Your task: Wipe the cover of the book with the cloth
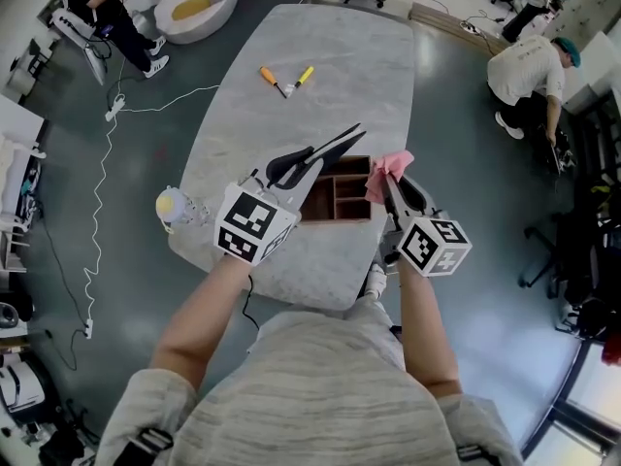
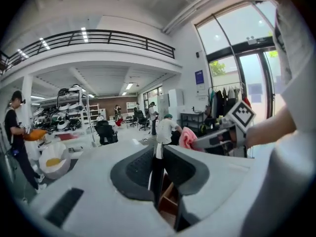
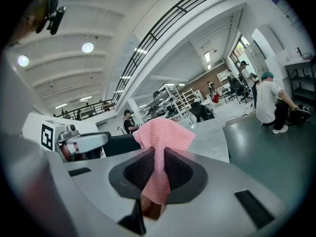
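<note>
Head view shows the left gripper (image 1: 291,171) pinching a thin black-covered book (image 1: 335,147) by its near end. It holds the book edge-up above the grey marble table (image 1: 320,66), long axis running away from the person. The right gripper (image 1: 392,184) has its jaws pressed on a pink knitted cloth (image 1: 389,167), just right of the book and apart from it. The book's right-hand face lies nearest the cloth, so the right hand, I judge, need only swing leftward to meet the cover.
</note>
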